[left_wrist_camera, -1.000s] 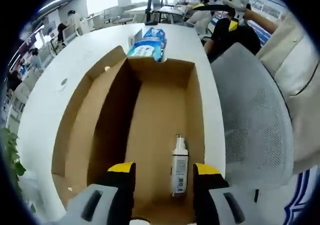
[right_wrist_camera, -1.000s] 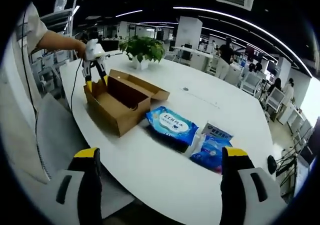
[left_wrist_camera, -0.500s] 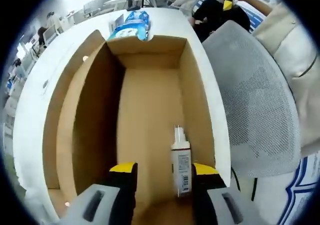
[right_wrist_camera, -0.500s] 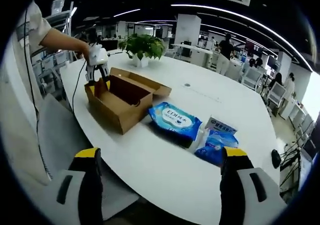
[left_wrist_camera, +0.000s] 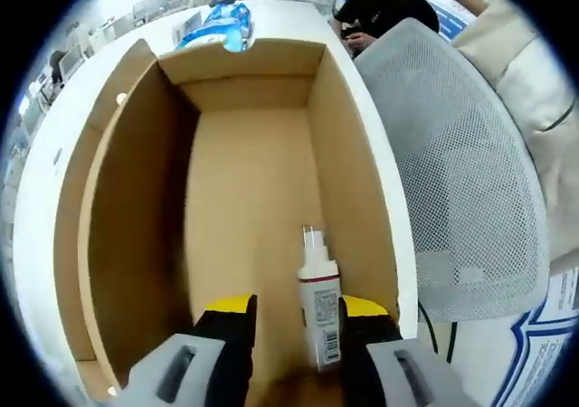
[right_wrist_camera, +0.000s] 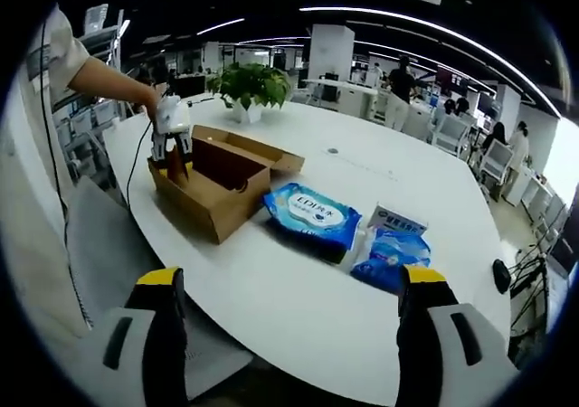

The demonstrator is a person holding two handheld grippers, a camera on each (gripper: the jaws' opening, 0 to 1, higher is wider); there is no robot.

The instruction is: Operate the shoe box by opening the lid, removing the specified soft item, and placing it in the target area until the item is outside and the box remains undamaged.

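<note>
**Left gripper inside the box, lined up on the bottle**

Step, as we judge it: lid is already open, we're in the reach-in phase. Our left gripper (left_wrist_camera: 297, 309) is low inside the shoe box (left_wrist_camera: 109, 217), jaws apart and not yet clamped, with the white bottle (left_wrist_camera: 317, 312) lying on the box floor between them, closer to the right jaw and near the right wall.

Next move, we reckon: ease forward, centre on the bottle body, close gently, lift straight up clear of the cardboard wall so the box doesn't tear or drag.

Caveat: the task says a soft item; we see nothing else in the box.

Right gripper view adds the wider layout: box at the far left of the white counter (right_wrist_camera: 298, 280), lid flap (right_wrist_camera: 262, 150) folded back, blue wipes pack (right_wrist_camera: 312, 213) and a smaller blue packet (right_wrist_camera: 389, 255) to its right, a potted plant (right_wrist_camera: 249, 86) behind. Our right gripper (right_wrist_camera: 288, 335) hangs well back from the counter, jaws wide apart, holding nothing.
</note>
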